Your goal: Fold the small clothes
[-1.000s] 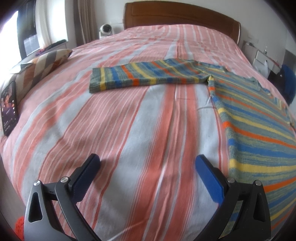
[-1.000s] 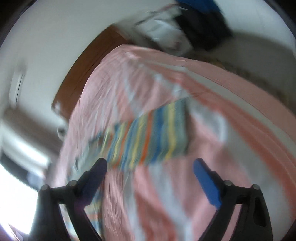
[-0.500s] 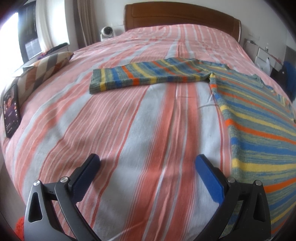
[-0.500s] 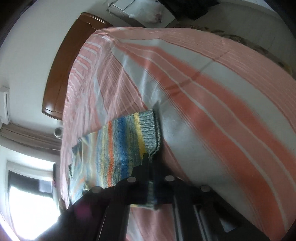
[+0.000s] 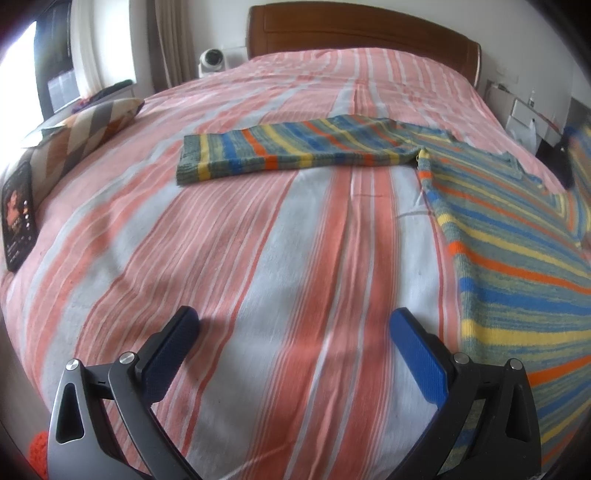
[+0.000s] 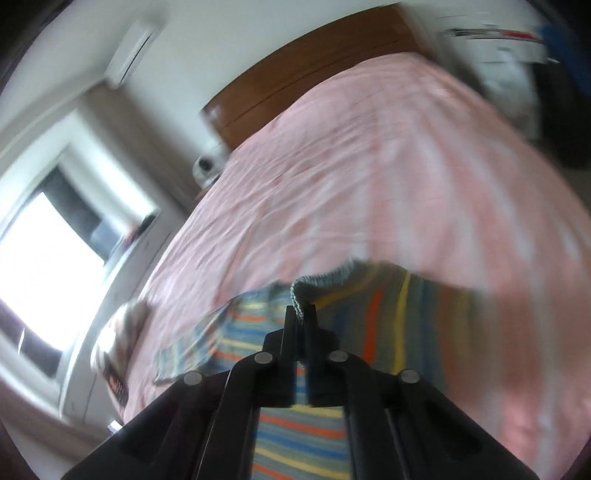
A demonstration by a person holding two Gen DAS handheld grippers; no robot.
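Note:
A striped knit sweater (image 5: 517,236) in blue, yellow, orange and grey lies spread on the bed at the right, its left sleeve (image 5: 295,151) stretched flat to the left. My left gripper (image 5: 295,332) is open and empty, low over the bedspread left of the sweater's body. My right gripper (image 6: 301,314) is shut on the grey ribbed cuff (image 6: 317,286) of the sweater's other sleeve and holds it lifted above the sweater's body (image 6: 306,435). That view is blurred.
The bed has a pink, orange and white striped cover (image 5: 258,240) and a wooden headboard (image 5: 362,33). A patterned cushion (image 5: 85,133) and a phone (image 5: 16,218) lie at the left edge. A white camera (image 5: 212,61) stands by the headboard.
My right gripper closed on the sleeve cuff and has swung it up over the sweater's body. My left gripper stays open in place, moved only slightly.

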